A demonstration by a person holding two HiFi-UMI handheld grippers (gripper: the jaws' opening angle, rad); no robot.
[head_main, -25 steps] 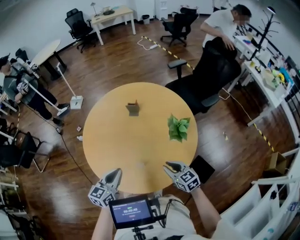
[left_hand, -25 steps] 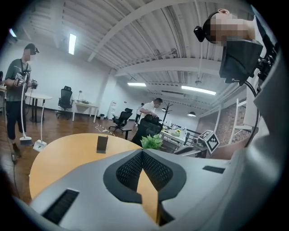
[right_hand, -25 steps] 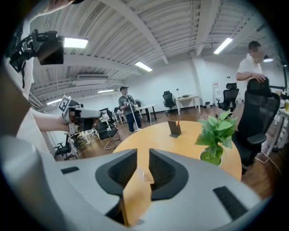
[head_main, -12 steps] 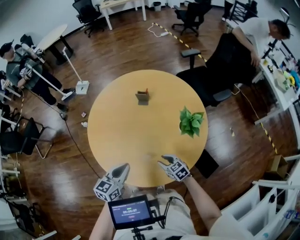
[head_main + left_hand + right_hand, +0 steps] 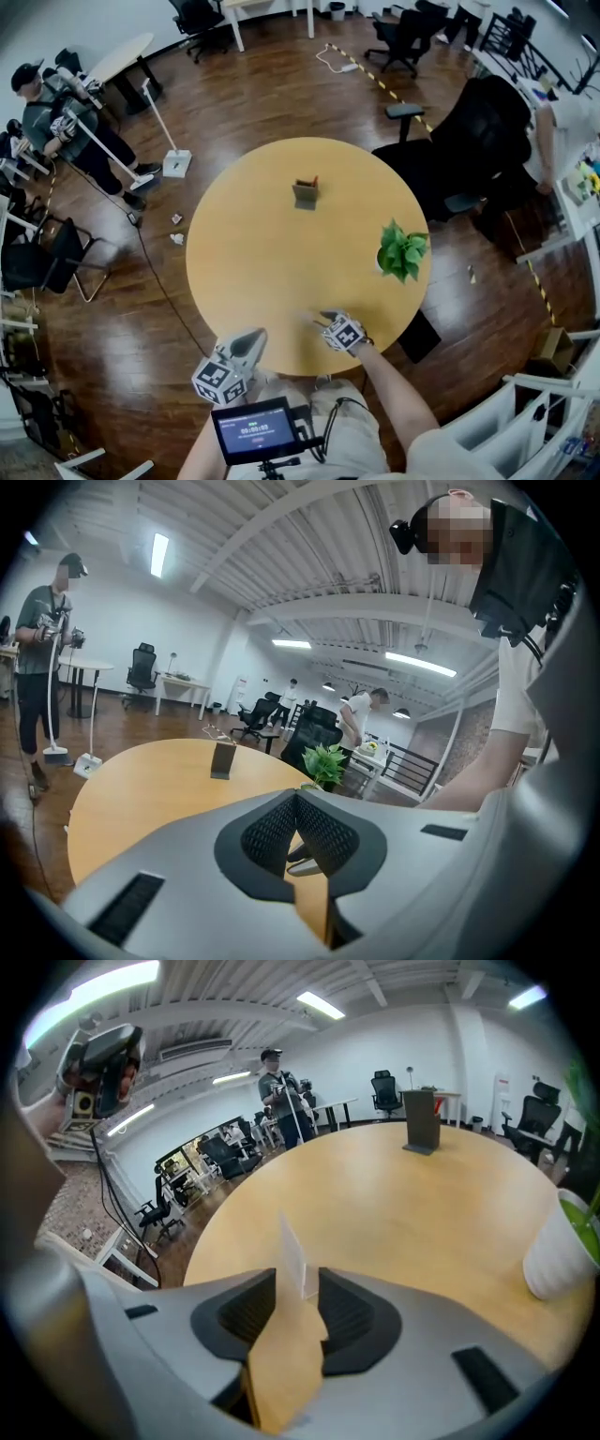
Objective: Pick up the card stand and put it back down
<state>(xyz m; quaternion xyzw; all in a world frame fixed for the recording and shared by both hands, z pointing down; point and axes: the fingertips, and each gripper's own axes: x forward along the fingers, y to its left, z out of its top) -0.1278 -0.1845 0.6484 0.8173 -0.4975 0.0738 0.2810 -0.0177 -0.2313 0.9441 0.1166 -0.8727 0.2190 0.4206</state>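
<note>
Round table (image 5: pixel 262 244) is bearing the card stand (image 5: pixel 292 1258) between jaws of the right gripper (image 5: pixel 325 319), just spreading apart; left gripper (image 5: pixel 295 799) is pressing together.

The clear card stand (image 5: pixel 292 1252) loses its foot behind the right gripper (image 5: pixel 298 1277) in the right gripper view, and in the head view it is too faint to make out. On the round table (image 5: pixel 244 253), the small brown holder (image 5: pixel 305 194) toward 12 o'clock is too small to tell what it carries. The potted plant (image 5: pixel 561 1246) is cut by the right gripper view's edge at 3 o'clock. A person (image 5: pixel 565 127) at 2 o'clock in the head view is cut off likewise. Pale shapes (image 5: pixel 302 858) seen under the left gripper (image 5: pixel 295 797) cannot be identified
</note>
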